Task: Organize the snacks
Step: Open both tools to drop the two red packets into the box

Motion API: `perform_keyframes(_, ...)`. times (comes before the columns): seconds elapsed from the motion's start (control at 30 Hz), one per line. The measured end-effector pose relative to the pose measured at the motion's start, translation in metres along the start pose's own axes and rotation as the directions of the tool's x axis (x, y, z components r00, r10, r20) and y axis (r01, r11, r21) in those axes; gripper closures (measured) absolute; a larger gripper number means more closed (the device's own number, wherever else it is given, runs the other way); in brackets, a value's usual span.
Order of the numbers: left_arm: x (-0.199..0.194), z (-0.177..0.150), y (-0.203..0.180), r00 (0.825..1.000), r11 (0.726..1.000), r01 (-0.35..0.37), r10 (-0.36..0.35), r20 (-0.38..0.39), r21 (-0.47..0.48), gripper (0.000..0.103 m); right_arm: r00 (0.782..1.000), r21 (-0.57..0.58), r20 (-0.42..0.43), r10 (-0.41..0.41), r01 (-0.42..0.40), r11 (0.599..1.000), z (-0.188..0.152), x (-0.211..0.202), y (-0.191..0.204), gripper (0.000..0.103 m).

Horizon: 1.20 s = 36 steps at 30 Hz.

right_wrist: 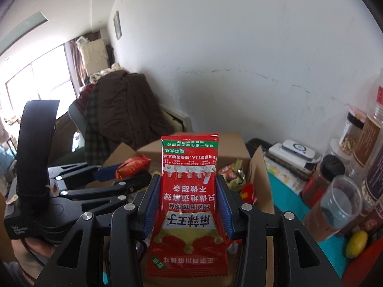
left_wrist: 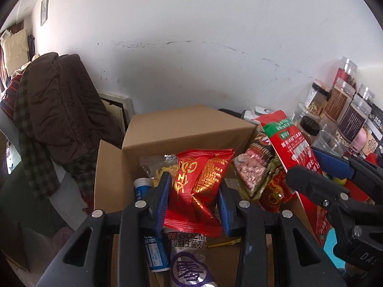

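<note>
My left gripper (left_wrist: pixel 194 192) is shut on a red and gold snack packet (left_wrist: pixel 198 186) and holds it above an open cardboard box (left_wrist: pixel 107 179) with several snack packets inside. My right gripper (right_wrist: pixel 188 198) is shut on a tall red packet with a green band (right_wrist: pixel 189 203), held upright over the same box (right_wrist: pixel 261 179). That packet (left_wrist: pixel 294 148) and the right gripper (left_wrist: pixel 318 169) show at the right of the left wrist view. The left gripper (right_wrist: pixel 124 172) with its red packet (right_wrist: pixel 132 165) shows at the left of the right wrist view.
A blue and white tube (left_wrist: pixel 153 251) and a purple and silver packet (left_wrist: pixel 189 263) lie in the box. Jars and bottles (left_wrist: pixel 340 110) stand at the right by the wall, with a clear cup (right_wrist: pixel 340 203) and a lemon (right_wrist: pixel 356 244). A chair with a brown coat (left_wrist: pixel 62 110) stands left.
</note>
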<state>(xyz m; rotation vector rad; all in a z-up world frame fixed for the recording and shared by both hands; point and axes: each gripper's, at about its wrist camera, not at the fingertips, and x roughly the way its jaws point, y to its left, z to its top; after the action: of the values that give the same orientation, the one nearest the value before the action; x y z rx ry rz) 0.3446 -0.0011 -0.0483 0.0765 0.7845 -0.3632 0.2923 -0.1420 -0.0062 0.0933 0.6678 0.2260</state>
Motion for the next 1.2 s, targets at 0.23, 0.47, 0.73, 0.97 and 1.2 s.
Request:
perform_keyframes(0.23, 0.018, -0.010, 0.016, 0.998, 0.999, -0.036, 0.034, -0.050, -0.029, 0.067, 0.998, -0.006, -0.064, 0.016, -0.016, 1.000, -0.006, 0.020, 0.006, 0.059)
perform_keyframes(0.47, 0.024, -0.017, 0.016, 0.996, 0.999, -0.039, 0.038, -0.084, -0.009, 0.067, 0.990, 0.002, -0.133, 0.041, -0.041, 0.999, -0.013, 0.043, 0.011, 0.059)
perform_keyframes(0.73, 0.032, -0.018, 0.016, 0.990, 0.998, -0.068, 0.065, -0.126, -0.016, 0.067, 0.983, 0.029, -0.175, 0.049, -0.045, 0.999, -0.015, 0.048, 0.006, 0.058)
perform_keyframes(0.97, 0.038, -0.018, 0.017, 0.982, 0.995, -0.103, 0.101, -0.157, -0.003, 0.066, 0.979, 0.058, -0.200, 0.050, -0.040, 0.998, -0.016, 0.053, 0.001, 0.057)
perform_keyframes(1.2, 0.040, -0.017, 0.013, 0.972, 0.989, -0.146, 0.145, -0.186, 0.006, 0.058, 0.975, 0.056, -0.218, 0.050, -0.039, 0.998, -0.014, 0.059, 0.002, 0.052)
